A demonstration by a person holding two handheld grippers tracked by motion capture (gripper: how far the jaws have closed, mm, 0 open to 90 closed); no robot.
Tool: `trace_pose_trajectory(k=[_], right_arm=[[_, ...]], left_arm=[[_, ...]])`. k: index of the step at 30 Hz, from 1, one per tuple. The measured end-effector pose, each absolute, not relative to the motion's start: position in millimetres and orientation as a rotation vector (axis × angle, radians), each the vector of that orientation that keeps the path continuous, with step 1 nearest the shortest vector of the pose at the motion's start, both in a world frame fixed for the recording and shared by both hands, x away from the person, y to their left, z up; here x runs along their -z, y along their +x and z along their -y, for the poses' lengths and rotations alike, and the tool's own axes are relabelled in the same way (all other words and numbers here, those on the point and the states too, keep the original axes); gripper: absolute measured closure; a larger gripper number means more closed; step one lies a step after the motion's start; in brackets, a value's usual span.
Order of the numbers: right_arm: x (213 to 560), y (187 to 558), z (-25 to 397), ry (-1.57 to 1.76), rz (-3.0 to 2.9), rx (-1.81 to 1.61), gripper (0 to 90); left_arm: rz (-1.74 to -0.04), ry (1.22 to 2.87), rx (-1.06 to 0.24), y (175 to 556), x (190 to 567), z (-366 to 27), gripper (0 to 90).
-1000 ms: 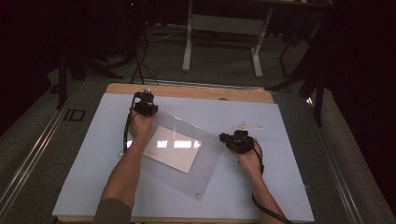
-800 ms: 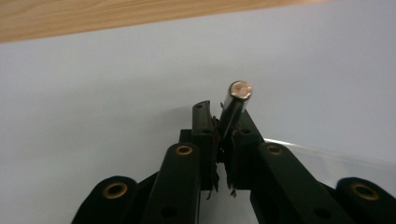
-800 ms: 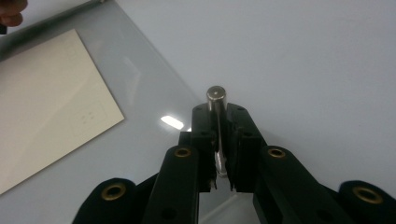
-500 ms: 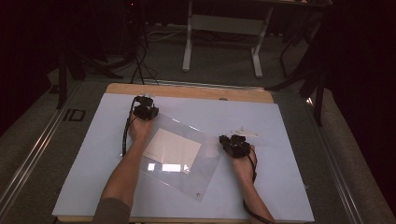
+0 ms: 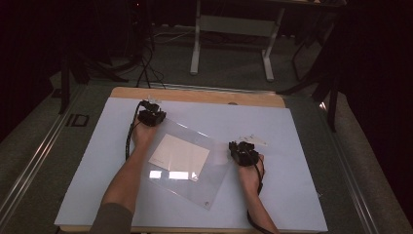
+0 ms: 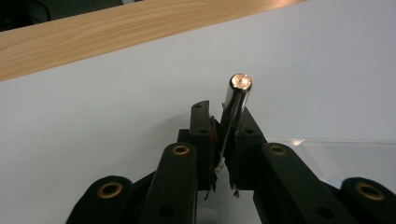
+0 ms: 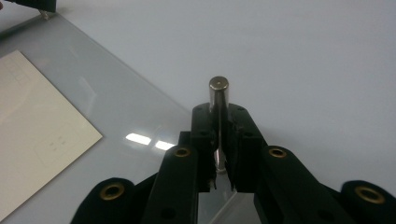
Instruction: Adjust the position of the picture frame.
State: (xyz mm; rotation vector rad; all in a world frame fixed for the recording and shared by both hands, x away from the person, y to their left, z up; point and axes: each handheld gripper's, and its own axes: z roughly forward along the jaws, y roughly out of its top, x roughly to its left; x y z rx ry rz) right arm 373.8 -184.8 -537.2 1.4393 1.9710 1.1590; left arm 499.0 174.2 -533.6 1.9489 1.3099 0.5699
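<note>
While clamped on metal pegs (image 6: 236, 105) at opposite corners, both jaws closed — spreads load, keeps clear sheet (image 5: 209, 178) level.

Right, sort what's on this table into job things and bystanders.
In the job:
- left gripper, shut on a metal pin
- right gripper, shut on a second metal pin
- clear sheet
- cream paper under the sheet

Lying about:
- small white slip beyond the right gripper
- white mat
- wooden table edge
</note>
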Motion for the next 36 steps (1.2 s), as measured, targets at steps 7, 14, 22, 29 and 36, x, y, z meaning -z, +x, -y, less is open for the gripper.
trace_pose_trajectory(k=[7, 14, 22, 29, 36], right_arm=[[536, 377, 189, 1.464, -1.995, -1.191, 83.0], [531, 377, 196, 1.455, -2.017, -1.224, 82.9], [513, 390, 210, 1.397, -2.053, -1.221, 82.8], [501, 411, 227, 1.356, -2.105, -1.185, 82.9], [493, 428, 234, 1.333, -2.124, -1.172, 82.8]], left_arm=[[-1.341, 1.967, -0.574, 499, 530, -171, 84.7], [-1.323, 1.974, -0.564, 492, 520, -173, 84.9], [-1.355, 1.951, -0.563, 478, 502, -167, 84.8], [-1.409, 1.913, -0.524, 459, 506, -160, 84.7], [-1.403, 1.897, -0.504, 442, 503, -159, 84.5]])
